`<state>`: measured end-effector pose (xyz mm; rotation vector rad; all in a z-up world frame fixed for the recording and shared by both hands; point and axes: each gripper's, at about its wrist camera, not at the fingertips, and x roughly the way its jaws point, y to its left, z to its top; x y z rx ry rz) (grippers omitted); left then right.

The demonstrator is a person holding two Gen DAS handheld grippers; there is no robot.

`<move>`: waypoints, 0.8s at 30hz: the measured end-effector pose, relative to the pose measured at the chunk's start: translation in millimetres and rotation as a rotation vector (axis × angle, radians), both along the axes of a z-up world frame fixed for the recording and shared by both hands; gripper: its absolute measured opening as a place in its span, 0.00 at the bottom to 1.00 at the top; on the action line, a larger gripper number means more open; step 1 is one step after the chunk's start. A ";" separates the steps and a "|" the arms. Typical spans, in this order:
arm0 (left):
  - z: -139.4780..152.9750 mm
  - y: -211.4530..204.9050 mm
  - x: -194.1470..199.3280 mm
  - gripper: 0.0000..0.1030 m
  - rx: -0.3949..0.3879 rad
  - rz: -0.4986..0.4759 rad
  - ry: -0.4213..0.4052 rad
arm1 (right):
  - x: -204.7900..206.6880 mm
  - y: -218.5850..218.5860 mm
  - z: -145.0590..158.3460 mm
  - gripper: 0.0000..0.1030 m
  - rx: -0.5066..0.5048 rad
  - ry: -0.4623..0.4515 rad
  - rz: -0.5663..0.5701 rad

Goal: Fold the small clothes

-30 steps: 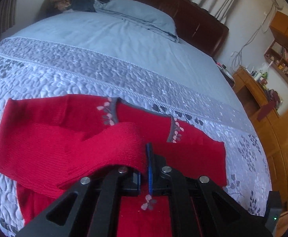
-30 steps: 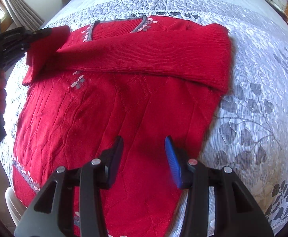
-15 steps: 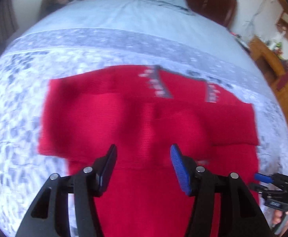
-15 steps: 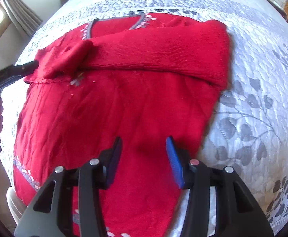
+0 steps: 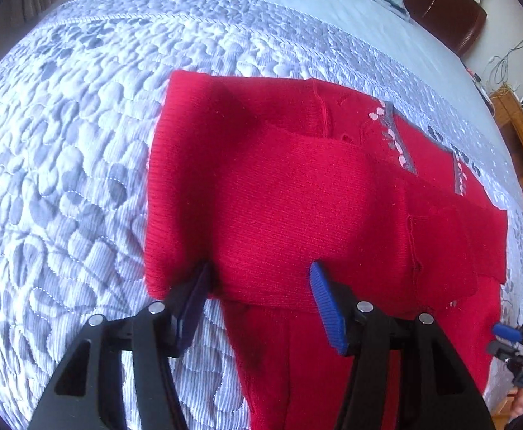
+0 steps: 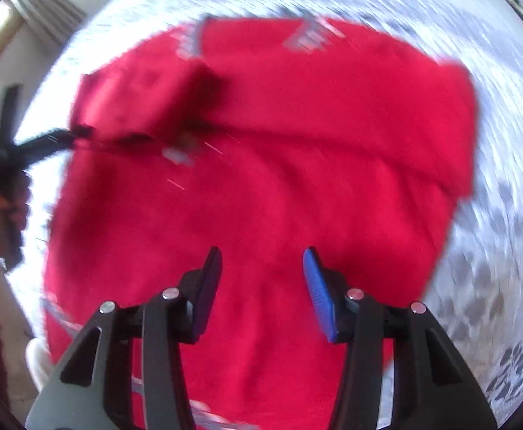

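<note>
Folding is partly done: the red knitted sweater (image 5: 297, 215) lies flat on the grey quilted bed (image 5: 64, 179), both sleeves crossed over its chest. Left tongs (image 5: 259, 299), released, hover at six o'clock; right tongs (image 6: 261, 294) likewise released, empty. Body folds remain.

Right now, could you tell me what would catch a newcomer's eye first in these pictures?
The bright red sweater dominates, spread on the grey leaf-patterned quilt with both sleeves folded across its chest. The left tool hangs open over the near sleeve, and the right tool is open above the sweater's body.
</note>
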<state>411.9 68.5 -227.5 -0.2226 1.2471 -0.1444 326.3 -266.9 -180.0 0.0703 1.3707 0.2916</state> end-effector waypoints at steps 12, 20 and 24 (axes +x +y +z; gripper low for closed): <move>0.2 -9.8 8.7 0.58 0.032 -0.016 0.029 | 96.0 117.9 -9.2 0.44 0.058 0.049 0.061; -3.0 -9.0 12.6 0.62 0.009 -0.010 0.024 | 103.0 138.5 -47.3 0.49 -0.037 0.082 0.089; -3.1 -7.6 11.5 0.63 0.004 -0.009 0.021 | 103.6 128.1 -46.8 0.18 -0.054 0.068 0.068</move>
